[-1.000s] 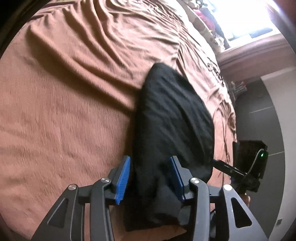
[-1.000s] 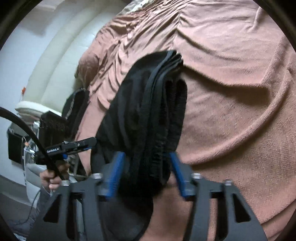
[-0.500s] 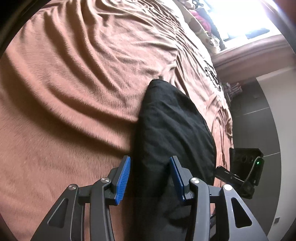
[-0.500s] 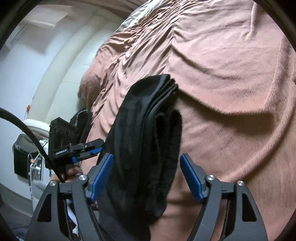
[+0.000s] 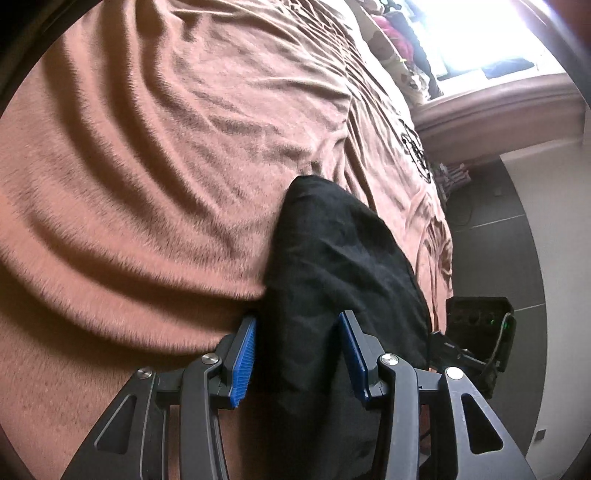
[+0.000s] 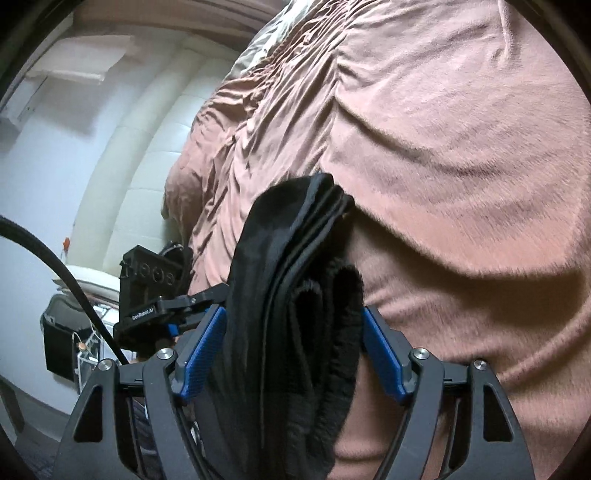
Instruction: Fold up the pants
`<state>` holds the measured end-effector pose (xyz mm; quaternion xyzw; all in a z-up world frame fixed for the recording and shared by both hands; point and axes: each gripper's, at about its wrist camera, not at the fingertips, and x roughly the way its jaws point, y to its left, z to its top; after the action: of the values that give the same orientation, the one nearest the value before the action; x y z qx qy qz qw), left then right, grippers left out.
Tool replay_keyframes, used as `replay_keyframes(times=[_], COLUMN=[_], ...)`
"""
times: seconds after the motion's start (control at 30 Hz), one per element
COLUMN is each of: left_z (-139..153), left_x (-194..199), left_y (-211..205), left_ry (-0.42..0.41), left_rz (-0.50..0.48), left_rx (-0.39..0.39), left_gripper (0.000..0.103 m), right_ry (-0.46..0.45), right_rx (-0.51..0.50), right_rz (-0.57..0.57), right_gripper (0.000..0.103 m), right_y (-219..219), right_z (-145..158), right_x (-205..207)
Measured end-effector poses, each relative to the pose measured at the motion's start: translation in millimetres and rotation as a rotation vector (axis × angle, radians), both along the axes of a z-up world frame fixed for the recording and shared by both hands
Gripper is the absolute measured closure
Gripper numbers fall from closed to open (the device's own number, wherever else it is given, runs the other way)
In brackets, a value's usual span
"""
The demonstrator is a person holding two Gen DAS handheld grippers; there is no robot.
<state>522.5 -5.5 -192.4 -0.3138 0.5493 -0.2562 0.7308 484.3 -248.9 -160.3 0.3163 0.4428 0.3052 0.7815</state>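
Note:
The black pants (image 5: pixel 332 251), folded into a thick bundle, lie along the near edge of the brown blanket (image 5: pixel 166 166). My left gripper (image 5: pixel 297 332) is shut on the bundle's near end, with the cloth filling the gap between its blue pads. In the right wrist view the pants (image 6: pixel 288 229) show stacked folded edges and a ribbed waistband. My right gripper (image 6: pixel 291 317) stands open around that end, its pads beside the cloth and not squeezing it. Each gripper's body shows at the far side of the other's view, the left one (image 6: pixel 177 295) by a hand.
The wrinkled blanket (image 6: pixel 461 147) covers the bed away from the pants. A padded white headboard (image 6: pixel 140 147) rises at the left. Past the bed's far side run a window ledge (image 5: pixel 498 107) and clothes (image 5: pixel 399 29). Dark floor (image 5: pixel 517 258) lies beyond the bed's edge.
My right gripper's jaws have spread apart and let go of the pants, which stay between them. The left gripper has kept its grip and moved with the bundle across the blanket.

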Motion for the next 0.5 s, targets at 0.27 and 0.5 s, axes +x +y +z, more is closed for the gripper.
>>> replay_keyframes(times=[0.27, 0.5], left_z=[-6, -2], left_x=[12, 9], left_y=[-2, -4], left_ry=[0.011, 0.006], left_rz=[0.002, 0.010], left_rx=[-0.065, -0.111], left_gripper=[0.058, 0.085], right_ry=[-0.019, 0.011], right_rx=[-0.064, -0.025], right_rz=[0.018, -0.010], right_gripper=[0.030, 0.074], right_y=[12, 6], right_z=[1, 3], right_x=[-2, -5])
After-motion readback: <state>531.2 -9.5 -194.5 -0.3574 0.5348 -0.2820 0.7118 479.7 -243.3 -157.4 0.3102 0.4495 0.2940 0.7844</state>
